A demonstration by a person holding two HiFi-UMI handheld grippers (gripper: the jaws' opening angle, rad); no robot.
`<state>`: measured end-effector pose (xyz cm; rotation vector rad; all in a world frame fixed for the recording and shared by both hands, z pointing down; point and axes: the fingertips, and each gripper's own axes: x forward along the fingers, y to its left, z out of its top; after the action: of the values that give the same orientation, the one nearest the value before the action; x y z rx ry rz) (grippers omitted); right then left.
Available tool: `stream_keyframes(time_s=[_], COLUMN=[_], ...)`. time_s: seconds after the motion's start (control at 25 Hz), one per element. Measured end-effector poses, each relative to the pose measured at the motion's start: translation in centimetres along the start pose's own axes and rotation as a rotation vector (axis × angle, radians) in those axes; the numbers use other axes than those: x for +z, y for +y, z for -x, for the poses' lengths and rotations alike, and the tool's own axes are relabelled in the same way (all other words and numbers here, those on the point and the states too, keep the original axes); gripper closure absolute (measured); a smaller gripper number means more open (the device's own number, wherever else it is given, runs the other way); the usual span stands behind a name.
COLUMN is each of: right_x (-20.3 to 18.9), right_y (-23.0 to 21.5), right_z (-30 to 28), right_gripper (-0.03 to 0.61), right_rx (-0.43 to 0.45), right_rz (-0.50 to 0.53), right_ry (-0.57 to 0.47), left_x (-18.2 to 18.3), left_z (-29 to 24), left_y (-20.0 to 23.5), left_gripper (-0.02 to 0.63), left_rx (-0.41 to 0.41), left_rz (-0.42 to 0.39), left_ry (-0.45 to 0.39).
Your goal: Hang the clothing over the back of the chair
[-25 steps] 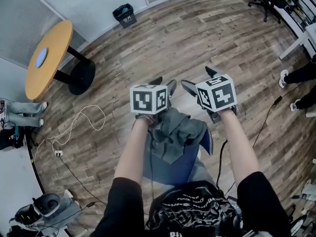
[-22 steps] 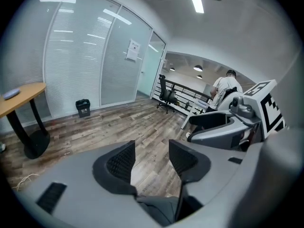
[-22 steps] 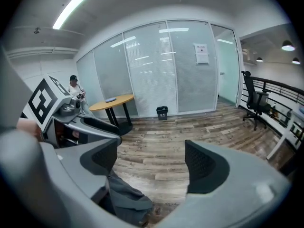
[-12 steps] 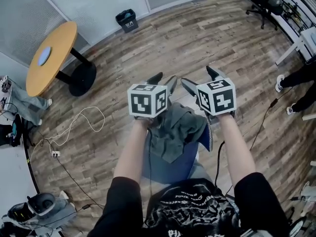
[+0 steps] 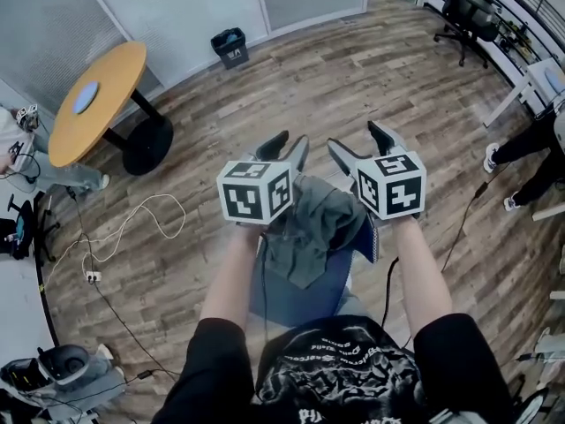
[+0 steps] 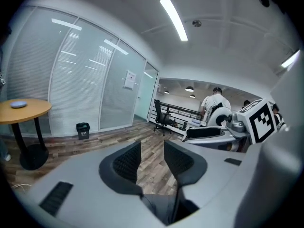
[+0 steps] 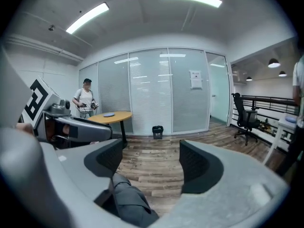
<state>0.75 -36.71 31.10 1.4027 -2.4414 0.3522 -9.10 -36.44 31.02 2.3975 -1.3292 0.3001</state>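
A grey-green garment (image 5: 313,228) lies draped over a blue chair (image 5: 305,294) right below me, between my two arms. My left gripper (image 5: 287,148) is held above the garment's far left edge, pointing forward; its jaws are closing with only air between the pads. My right gripper (image 5: 357,144) is level with it above the garment's far right edge, its jaws wider apart and also closing on nothing. In the left gripper view (image 6: 151,158) a fold of the garment (image 6: 161,208) shows below the jaws. The right gripper view (image 7: 149,163) shows the garment (image 7: 128,201) low by the left jaw.
A round wooden table (image 5: 93,100) stands at the far left, a black bin (image 5: 229,47) by the glass wall. White cables (image 5: 124,232) trail over the wood floor at left. An office chair (image 5: 463,11) and a person's legs (image 5: 530,148) are at right.
Both grippers have risen and tipped up off the garment, and their jaws have narrowed. The garment stays draped on the chair.
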Motion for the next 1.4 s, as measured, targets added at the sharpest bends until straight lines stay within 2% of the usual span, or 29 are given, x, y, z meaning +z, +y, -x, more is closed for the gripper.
stream_keyframes(time_s=[0.12, 0.24, 0.36, 0.48, 0.6, 0.92, 1.04, 1.4], right_x=[0.7, 1.1, 0.3, -0.8, -2.7, -7.3, -8.9, -13.9], right_y=[1.5, 3.3, 5.6, 7.5, 9.3, 14.0, 15.9, 18.2], right_z=[1.5, 3.4, 5.7, 7.1, 8.3, 10.2, 10.8, 12.6], right_gripper=[0.228, 0.303, 0.343, 0.373, 0.384, 0.431, 0.434, 0.486], right_rx=[-0.008, -0.013, -0.015, -0.007, 0.021, 0.044, 0.065, 0.021], right_rz=[0.024, 0.019, 0.031, 0.038, 0.006, 0.001, -0.015, -0.027], right_ry=[-0.027, -0.076, -0.111, -0.129, -0.125, -0.136, -0.136, -0.099], left_x=[0.3, 0.5, -0.7, -2.6, -5.3, -10.7, -12.8, -17.9], left_z=[2.0, 4.3, 7.2, 9.8, 11.9, 16.1, 16.8, 18.5], left_y=[-0.7, -1.3, -2.1, -1.8, -1.8, -3.1, -3.6, -5.0], left_gripper=[0.477, 0.526, 0.557, 0.571, 0.577, 0.594, 0.598, 0.601], left_rx=[0.002, 0.015, 0.036, 0.1, 0.13, 0.125, 0.132, 0.135], left_rz=[-0.018, -0.027, -0.021, -0.016, -0.003, 0.056, 0.063, 0.042], left_ry=[-0.03, -0.083, -0.119, -0.148, -0.14, -0.169, -0.141, -0.08])
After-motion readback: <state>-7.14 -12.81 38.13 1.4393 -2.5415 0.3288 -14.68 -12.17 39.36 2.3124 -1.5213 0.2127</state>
